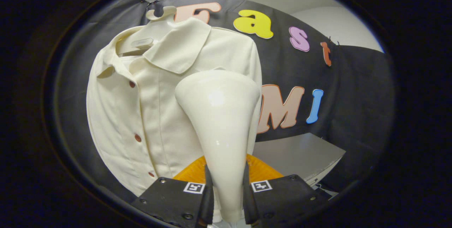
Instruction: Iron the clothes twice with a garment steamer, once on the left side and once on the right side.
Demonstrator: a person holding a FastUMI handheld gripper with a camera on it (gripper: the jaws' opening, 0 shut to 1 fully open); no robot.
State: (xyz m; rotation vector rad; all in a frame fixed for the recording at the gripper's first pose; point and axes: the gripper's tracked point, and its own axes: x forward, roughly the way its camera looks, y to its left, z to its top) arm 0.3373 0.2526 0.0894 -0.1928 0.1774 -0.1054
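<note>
Gripper point(226, 194): both fingers are pressed against the narrow handle of the steamer, one on each side, so the tool is clamped on it.
Fingers point(176, 199): black, each marked with a small square tag, seen on either side of the handle.
Garment steamer point(219, 115): cream, glossy, widening from the pinched neck to a broad rounded head that is pointed up and forward at the clothing; an orange part is seen just behind its base, between the fingers and the cloth.
Shirt point(120, 115): cream, collared, buttoned with small brown buttons, hung on a pale hanger point(160, 12) against the dark booth wall. It is seen beyond the fingers, the head being overlapped with the half that lies right of the button row.
Contact: whether the head is touching the fabric cannot be told.
Table point(300, 154): a grey surface is seen beside the shirt, lower down.
Step in hand: judged to be a pass on the right side, with the head placed near mid-height.
Next move: a steady stroke along that panel is called for, the head being kept flat and close to the cloth; the half left of the buttons must also be covered.
</note>
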